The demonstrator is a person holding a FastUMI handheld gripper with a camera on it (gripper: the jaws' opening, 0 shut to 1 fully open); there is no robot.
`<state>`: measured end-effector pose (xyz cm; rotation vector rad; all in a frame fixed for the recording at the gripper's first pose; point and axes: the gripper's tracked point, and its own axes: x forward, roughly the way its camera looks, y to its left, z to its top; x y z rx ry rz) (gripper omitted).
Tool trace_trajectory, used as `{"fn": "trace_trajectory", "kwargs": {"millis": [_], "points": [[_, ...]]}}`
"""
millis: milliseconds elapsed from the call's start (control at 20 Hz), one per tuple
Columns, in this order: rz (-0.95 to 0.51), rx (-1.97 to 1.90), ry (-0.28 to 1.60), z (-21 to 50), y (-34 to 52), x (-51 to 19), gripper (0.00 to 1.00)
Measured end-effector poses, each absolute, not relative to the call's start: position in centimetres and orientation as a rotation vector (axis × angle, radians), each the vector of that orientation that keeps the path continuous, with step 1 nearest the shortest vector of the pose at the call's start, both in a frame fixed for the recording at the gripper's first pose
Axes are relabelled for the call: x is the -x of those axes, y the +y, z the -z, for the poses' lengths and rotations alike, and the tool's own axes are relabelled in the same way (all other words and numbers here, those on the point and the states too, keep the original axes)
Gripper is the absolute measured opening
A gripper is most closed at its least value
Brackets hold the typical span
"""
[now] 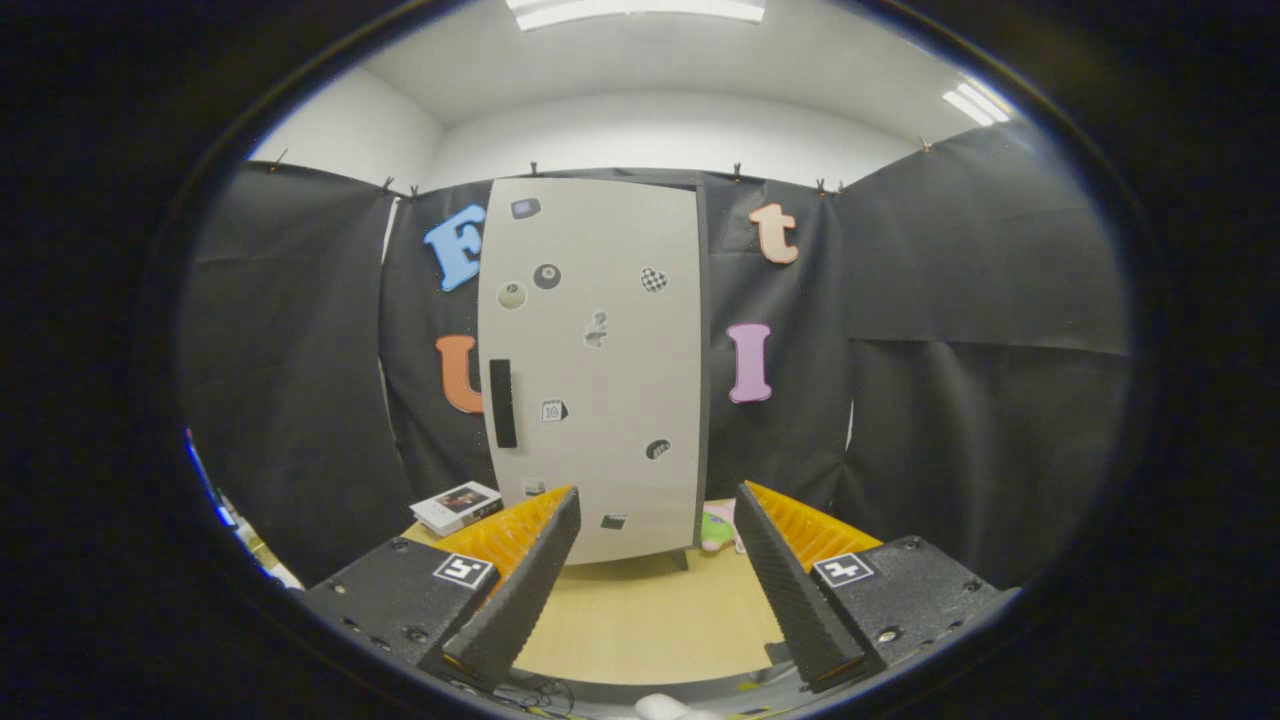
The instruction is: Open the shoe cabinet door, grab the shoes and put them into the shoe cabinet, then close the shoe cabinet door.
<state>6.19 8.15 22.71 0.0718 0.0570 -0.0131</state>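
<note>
The claw (pixel 655 520) hangs level, fingers spread wide, holding nothing.

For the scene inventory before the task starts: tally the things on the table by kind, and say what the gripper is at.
Shoe cabinet, door shut: 1
Boxed item left of the cabinet: 1
Pink and green thing right of the cabinet's base, likely a shoe, partly hidden: 1
Total: 3
The gripper is open, holding nothing, with the cabinet beyond its fingers.

Table: we see a light wooden top (pixel 640 620).
Box: a small white printed carton (pixel 457 506), at ten o'clock on that top.
Toy: we spot a pink-and-green plush (pixel 716 530) at one o'clock.
</note>
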Motion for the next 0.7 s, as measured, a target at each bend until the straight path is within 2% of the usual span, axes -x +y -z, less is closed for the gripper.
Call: {"fn": "trace_trajectory", "kwargs": {"millis": [700], "points": [[0.008,-0.077,0.032,-23.52,7.38,-5.41,1.00]]}}
